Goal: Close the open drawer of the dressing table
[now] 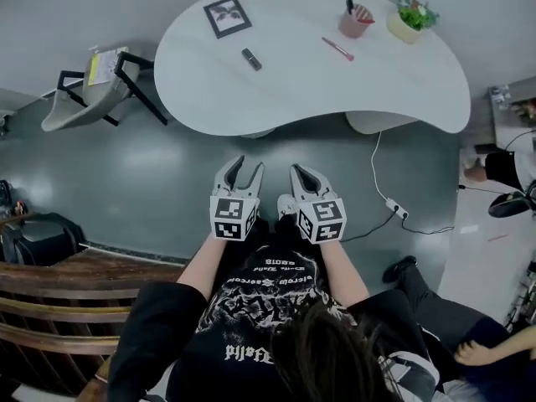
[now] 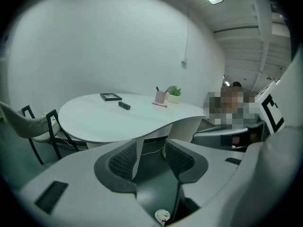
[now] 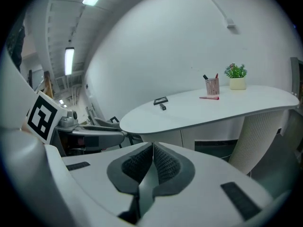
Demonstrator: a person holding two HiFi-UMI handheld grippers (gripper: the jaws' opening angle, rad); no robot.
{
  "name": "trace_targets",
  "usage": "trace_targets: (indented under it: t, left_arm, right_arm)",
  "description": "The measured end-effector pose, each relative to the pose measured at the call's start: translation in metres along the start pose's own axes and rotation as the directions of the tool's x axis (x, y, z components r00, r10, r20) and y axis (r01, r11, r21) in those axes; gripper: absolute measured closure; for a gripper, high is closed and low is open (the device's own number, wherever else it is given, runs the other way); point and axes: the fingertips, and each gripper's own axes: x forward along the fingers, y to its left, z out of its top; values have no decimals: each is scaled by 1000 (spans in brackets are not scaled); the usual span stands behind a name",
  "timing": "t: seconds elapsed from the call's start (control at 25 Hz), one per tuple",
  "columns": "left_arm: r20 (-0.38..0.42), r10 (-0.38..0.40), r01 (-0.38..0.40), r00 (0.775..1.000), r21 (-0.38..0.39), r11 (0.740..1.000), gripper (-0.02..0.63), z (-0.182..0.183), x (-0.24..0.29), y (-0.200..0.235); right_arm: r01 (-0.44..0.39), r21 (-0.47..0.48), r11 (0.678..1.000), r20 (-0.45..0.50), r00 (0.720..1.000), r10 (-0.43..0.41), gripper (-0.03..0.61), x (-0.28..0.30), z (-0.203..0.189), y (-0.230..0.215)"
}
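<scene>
The left gripper is held released and empty and the right gripper clenched on nothing, both near the person's torso and well apart from the dressing table, whose drawer front is seen seemingly flush beneath the top, closure being unconfirmed.

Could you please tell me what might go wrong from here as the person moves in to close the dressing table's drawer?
1. A white cable and power strip lie on the floor in front of what looks like the open drawer; a foot could snag them on the approach.
2. The pen cup and potted plant stand on the tabletop above that drawer; a hard shove might topple them.
</scene>
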Motion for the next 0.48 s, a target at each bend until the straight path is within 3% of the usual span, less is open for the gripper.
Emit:
trace_targets:
  t: [0.16,0.32,0.48]
  left_arm:
    - [21,18,-18,1000,9,1000,434,5,-13,-3]
    - [81,92,-92,992,-5,996,552,19,-25,6]
    - [96,95,-94,991,-13,995,577,23,-28,6]
  right_arm:
    - [-7,-35,999,16,1000,7,551,-2,15,5]
    - [-3,-62,998,19,1000,5,552,-4,20,10]
    - [-6,-90,996,7,1000,6,552,-6,18,15]
